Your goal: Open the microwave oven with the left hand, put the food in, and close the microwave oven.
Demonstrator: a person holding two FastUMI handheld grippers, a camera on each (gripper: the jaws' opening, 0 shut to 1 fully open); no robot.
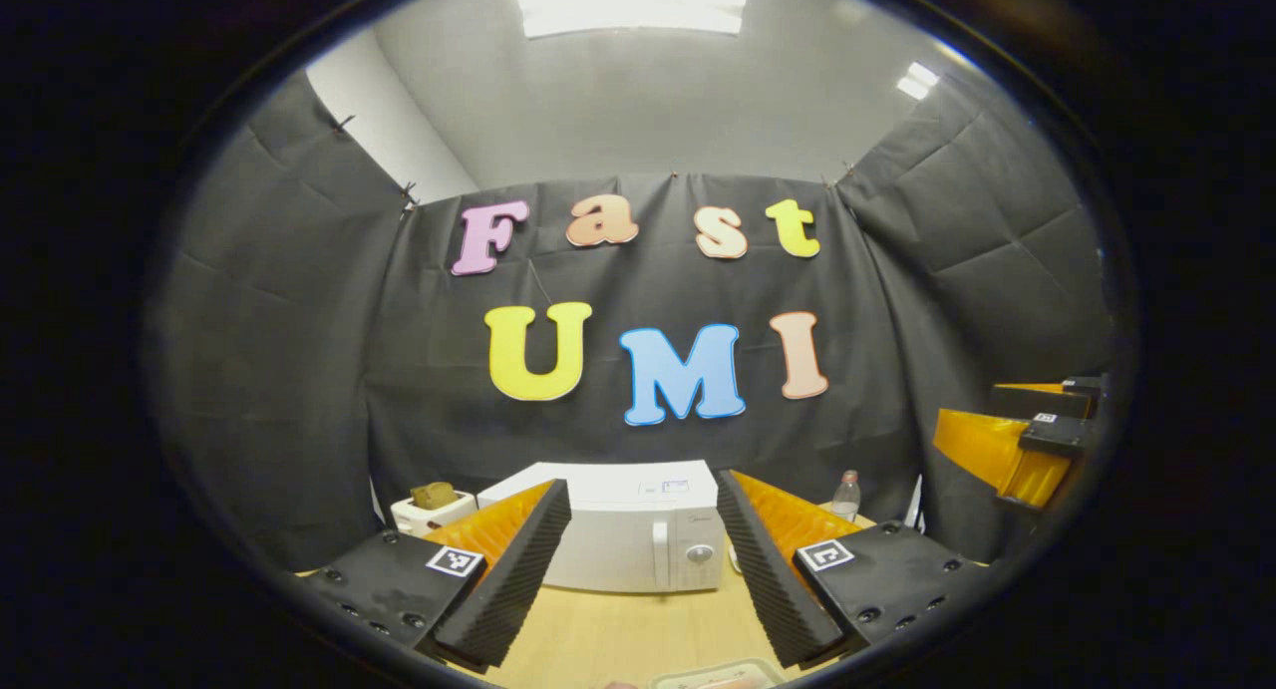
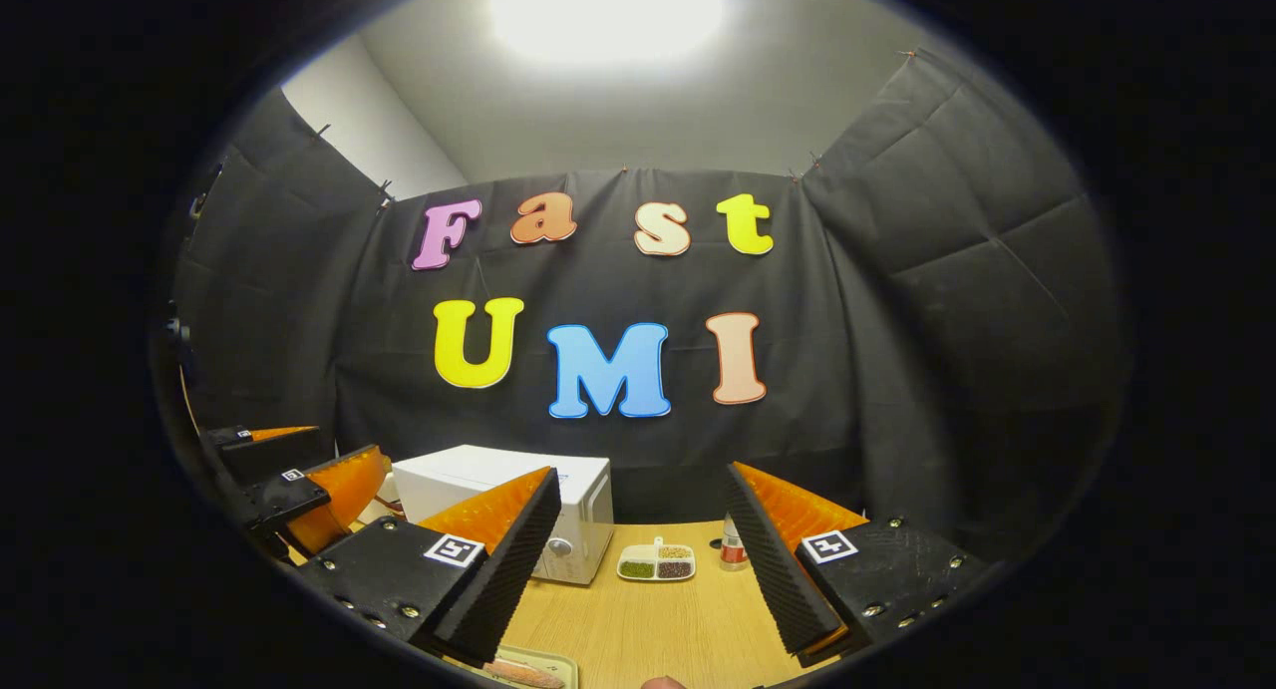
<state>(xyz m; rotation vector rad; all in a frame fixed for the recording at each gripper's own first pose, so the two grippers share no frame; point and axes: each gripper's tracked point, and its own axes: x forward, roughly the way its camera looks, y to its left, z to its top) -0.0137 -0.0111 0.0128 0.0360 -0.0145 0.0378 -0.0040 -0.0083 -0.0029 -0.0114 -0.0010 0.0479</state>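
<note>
Tray (image 1: pixel 718 677) cut off below microwave (image 1: pixel 628 539)

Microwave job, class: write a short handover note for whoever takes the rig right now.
Left gripper: open, empty, facing the microwave.
Right gripper: open, empty, above the table.
Microwave: door shut, at the back of the table.
Food tray: at the near table edge, below the right gripper.
Done: nothing yet.
Left: open the door with the left gripper, put the food in, close it.
</note>
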